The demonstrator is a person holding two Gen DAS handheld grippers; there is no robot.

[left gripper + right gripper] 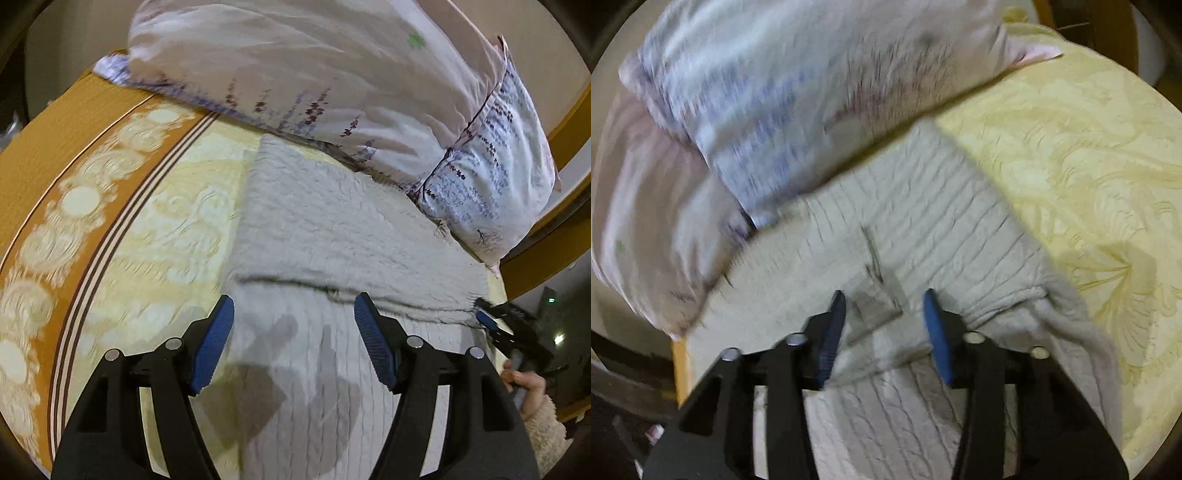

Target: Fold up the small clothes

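left gripper (293,321) jaws spread over knit garment (332,229) — right gripper (884,317) spread too

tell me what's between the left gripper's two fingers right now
Only the grey knit garment, lying flat under the open left gripper in the left wrist view.

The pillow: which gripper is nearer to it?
Right, though narrowly. The right gripper hovers over the knit garment just below the pillow; the left gripper sits farther back.
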